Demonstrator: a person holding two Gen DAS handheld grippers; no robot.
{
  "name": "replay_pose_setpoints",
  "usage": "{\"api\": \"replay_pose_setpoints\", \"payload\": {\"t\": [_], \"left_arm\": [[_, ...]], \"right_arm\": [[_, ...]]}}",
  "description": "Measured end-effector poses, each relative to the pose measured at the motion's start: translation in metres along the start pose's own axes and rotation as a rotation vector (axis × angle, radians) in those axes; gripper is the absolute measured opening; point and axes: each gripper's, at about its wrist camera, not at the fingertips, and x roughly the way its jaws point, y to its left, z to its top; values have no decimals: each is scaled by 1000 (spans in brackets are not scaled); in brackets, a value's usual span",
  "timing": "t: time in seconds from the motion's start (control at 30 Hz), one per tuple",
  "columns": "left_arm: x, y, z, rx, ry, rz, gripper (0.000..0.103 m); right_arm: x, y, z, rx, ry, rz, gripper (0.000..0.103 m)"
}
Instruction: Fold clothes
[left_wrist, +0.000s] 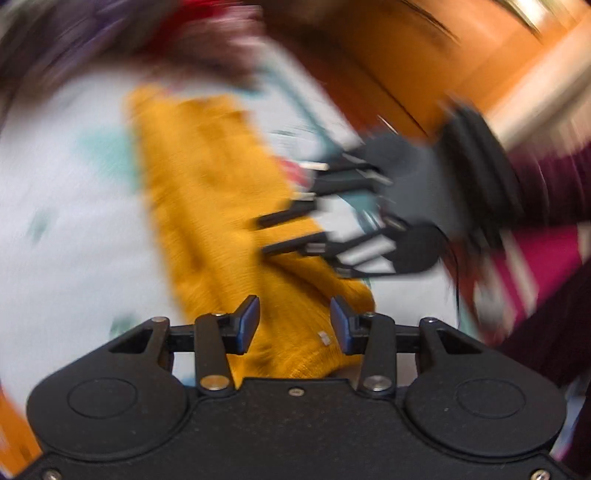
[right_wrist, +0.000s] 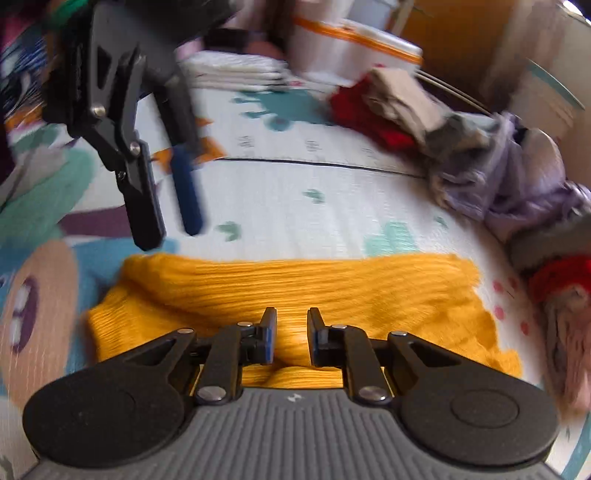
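Observation:
A mustard-yellow ribbed knit garment (left_wrist: 207, 192) (right_wrist: 295, 280) lies folded into a long band on the patterned play mat (right_wrist: 295, 192). My left gripper (left_wrist: 295, 321) (right_wrist: 171, 232) hangs above the garment's left end. It is open with nothing between its blue pads (right_wrist: 190, 192). My right gripper (right_wrist: 291, 332) (left_wrist: 262, 236) sits low over the near edge of the garment. A narrow gap shows between its jaws and only the cloth lying beneath appears through it. The left wrist view is heavily blurred.
A loose heap of purple, grey and red clothes (right_wrist: 498, 177) lies at the mat's right. Folded red and beige pieces (right_wrist: 388, 110), a white folded stack (right_wrist: 240, 70) and a white box with an orange stripe (right_wrist: 351, 40) stand at the back. A maroon sleeve (left_wrist: 554, 184) holds the right gripper.

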Motion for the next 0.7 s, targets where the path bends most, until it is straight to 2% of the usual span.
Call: {"api": "replay_pose_setpoints", "payload": {"t": [0.03,0.07,0.2,0.3,0.37,0.47,0.57,0.7], "left_arm": [[7,-12,0,108,14,23,39],[13,-13,-5,167,30,56,39],[41,18,-21,9,89,100,39],[42,16,-26,21,71,105,40],[43,18,-27,7,72,105,40],[40,14,-28,50,77,106,40],[35,5,-28,94,78,112,40],[34,0,-34,95,65,108,40]], "right_arm": [[3,1,2,-3,1,5,18],[6,1,5,-7,2,11,18],[23,-4,12,-26,14,33,18],[41,-8,11,4,64,64,21],[43,-14,12,40,70,87,22],[40,-13,18,30,90,89,21],[33,-27,25,77,36,26,21],[48,-61,34,103,31,-61,21]]}}
